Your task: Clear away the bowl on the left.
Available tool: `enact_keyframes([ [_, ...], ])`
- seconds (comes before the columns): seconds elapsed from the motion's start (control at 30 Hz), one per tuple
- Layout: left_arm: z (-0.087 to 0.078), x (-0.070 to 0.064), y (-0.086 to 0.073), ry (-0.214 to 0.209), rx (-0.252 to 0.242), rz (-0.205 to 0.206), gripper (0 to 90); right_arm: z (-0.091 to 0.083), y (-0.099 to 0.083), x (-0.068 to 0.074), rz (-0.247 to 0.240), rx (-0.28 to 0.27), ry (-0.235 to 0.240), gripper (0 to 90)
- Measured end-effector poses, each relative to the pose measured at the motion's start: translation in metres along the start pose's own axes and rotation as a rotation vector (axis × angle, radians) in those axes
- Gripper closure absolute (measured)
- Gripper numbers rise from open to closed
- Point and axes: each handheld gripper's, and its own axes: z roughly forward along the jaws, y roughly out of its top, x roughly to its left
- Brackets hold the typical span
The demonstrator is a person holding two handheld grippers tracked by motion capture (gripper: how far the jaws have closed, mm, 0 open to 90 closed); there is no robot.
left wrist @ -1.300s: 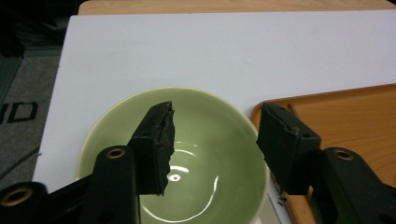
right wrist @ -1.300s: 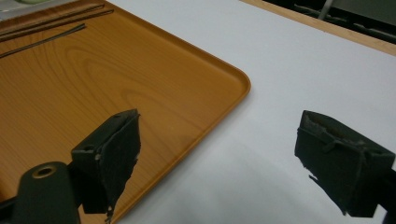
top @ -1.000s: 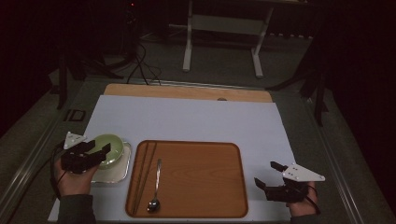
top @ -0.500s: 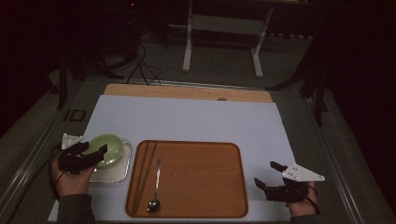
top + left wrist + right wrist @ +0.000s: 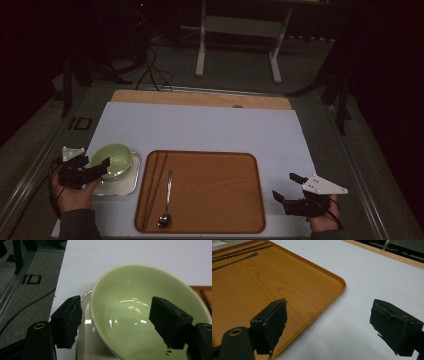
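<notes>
Lower left: left gripper [image 5: 95, 168] jaws wide, straddling green bowl [image 5: 112, 161] rim — closing comes next, likely; right gripper [image 5: 290, 189] open, empty.

Over the last second I've drawn my left gripper [image 5: 95, 169] back toward the left edge of the table [image 5: 210, 125]. Its jaws are spread, one outside the green bowl [image 5: 112, 160] and one over its inside, the near rim between them; I can't tell whether they touch. The bowl sits a little further left on its small metal tray [image 5: 125, 183].
</notes>
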Motion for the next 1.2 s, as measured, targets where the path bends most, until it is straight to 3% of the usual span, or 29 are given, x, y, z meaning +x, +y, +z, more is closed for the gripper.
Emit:
enact_keyframes([
  [0.23, 0.012, 0.009, -0.006, -0.032, 0.071, -0.057, 27.3, 0.000, 0.000, 0.000, 0.000, 0.000, 0.000, 14.2],
  [0.4, 0.017, 0.011, -0.009, -0.038, 0.105, -0.071, 37.7, 0.000, 0.000, 0.000, -0.002, 0.000, 0.000, 14.2],
  [0.63, 0.018, 0.012, -0.011, -0.018, 0.092, -0.092, 46.8, -0.001, 0.000, 0.000, -0.001, 0.000, 0.000, 14.2],
  [0.8, 0.020, 0.014, -0.012, -0.032, 0.098, -0.126, 47.3, -0.001, 0.000, 0.000, -0.001, -0.001, 0.000, 14.2],
  [1.0, 0.023, 0.017, -0.013, -0.065, 0.146, -0.162, 47.3, -0.001, 0.000, 0.000, -0.002, 0.000, 0.000, 14.2],
  [1.2, 0.023, 0.020, -0.015, -0.065, 0.150, -0.198, 47.3, -0.001, 0.000, 0.000, -0.002, 0.000, 0.000, 14.2],
])
